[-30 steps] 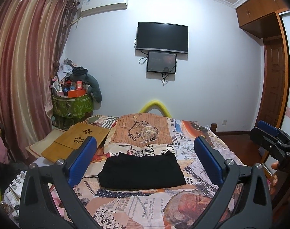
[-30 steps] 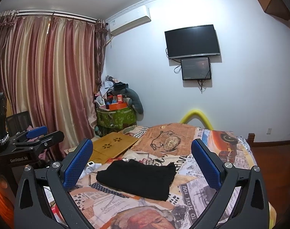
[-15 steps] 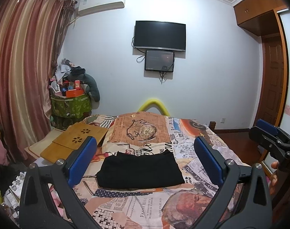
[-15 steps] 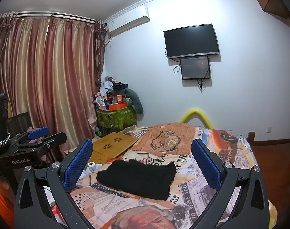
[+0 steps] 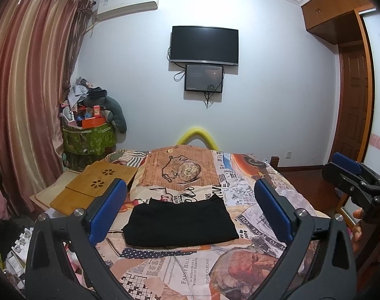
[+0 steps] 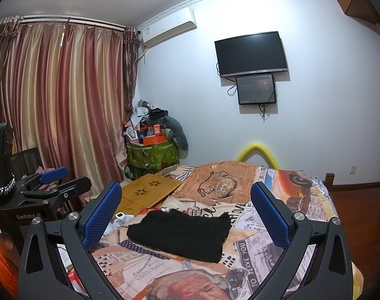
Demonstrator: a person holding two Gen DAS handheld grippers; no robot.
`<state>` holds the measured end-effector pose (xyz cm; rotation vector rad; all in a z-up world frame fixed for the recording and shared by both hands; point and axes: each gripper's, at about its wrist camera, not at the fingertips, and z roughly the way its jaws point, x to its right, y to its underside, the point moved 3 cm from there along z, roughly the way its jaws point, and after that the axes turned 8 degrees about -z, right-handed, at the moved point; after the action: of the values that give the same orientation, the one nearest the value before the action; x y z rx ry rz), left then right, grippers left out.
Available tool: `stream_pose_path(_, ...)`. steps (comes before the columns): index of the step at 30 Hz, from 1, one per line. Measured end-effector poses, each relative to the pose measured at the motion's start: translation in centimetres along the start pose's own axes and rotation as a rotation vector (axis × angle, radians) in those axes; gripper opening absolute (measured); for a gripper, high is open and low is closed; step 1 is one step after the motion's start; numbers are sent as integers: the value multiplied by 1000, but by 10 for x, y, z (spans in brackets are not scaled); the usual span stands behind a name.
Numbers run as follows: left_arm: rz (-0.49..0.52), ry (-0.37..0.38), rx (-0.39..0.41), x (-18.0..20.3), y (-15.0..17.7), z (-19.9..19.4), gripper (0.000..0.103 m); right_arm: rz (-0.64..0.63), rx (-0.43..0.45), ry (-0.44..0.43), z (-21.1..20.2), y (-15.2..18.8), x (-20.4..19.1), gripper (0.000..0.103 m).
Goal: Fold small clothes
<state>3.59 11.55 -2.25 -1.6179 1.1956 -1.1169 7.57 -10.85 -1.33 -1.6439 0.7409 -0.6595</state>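
Black folded garment [image 5: 181,221] lies centre frame on bed [image 5: 252,270], fold seemingly done. Left gripper [image 5: 190,207] and right gripper [image 6: 186,211] hover apart, jaws wide, empty.

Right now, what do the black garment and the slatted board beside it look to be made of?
The black garment: soft matte fabric, possibly a knit; it lies folded with limp, slightly wavy edges and shows no sheen. The board: looks like bamboo or light wood, smooth finish; honey colour, flat rigid panels with flower-shaped cut-outs.
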Motion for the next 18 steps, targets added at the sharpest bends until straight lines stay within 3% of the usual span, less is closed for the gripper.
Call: stream_pose_path(18, -31, 28, -13, -8, -5, -5, 103, 2, -8, -9, 2, 0, -2, 102)
